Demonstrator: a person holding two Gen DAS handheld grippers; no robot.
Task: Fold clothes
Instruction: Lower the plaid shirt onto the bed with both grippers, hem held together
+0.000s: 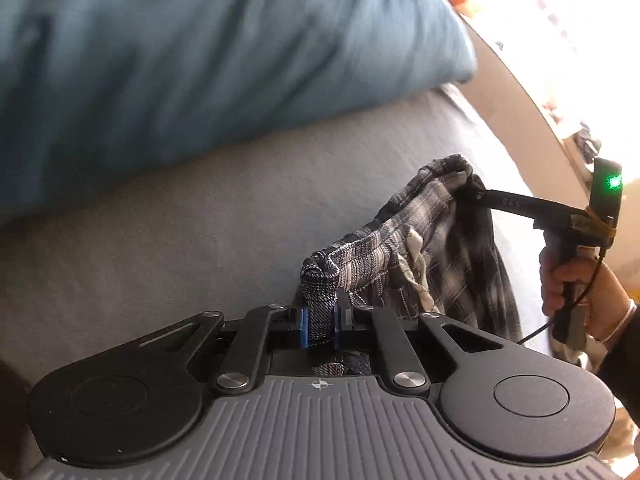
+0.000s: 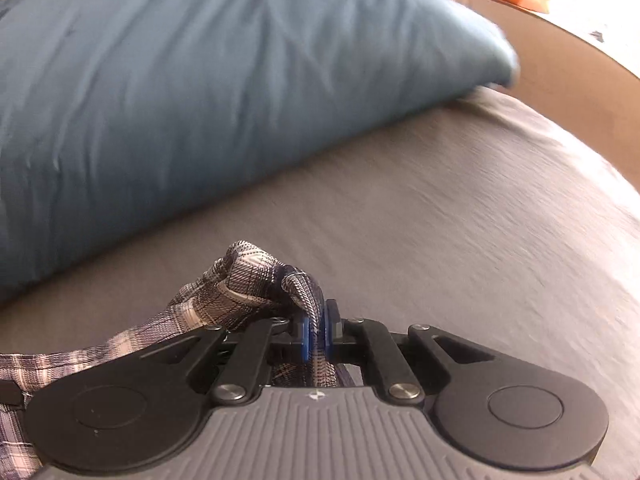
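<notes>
Garment: plaid shorts (image 1: 424, 248) were held clear of the bed (image 1: 200, 240), stretched by the waistband between the two grippers; the body of the cloth hung below the band.
Left gripper (image 1: 320, 326): its jaws were closed on one end of the waistband, a bunched roll of cloth pinched between the blue pads (image 1: 304, 326).
Right gripper (image 2: 316, 338): its jaws were closed on the other end, a twisted fold nipped between its pads; in the left view its fingers were seen reaching into the band, with a hand (image 1: 572, 280) on the grip.
Reason for hold: a two-point grip at the waist was judged to keep the top edge taut and let the legs fall straight, as suits laying out or doubling over.
Stage: not settled; the hold fitted either spreading flat or carrying a fold across.
Fabric: thin woven check in grey, white and navy, gathered elastic band, pale drawstring (image 1: 416, 272).
Surface: grey sheet, smooth, slightly creased.
Pillow (image 2: 200, 80): teal, plump, soft-wrinkled, lying behind the work area.
</notes>
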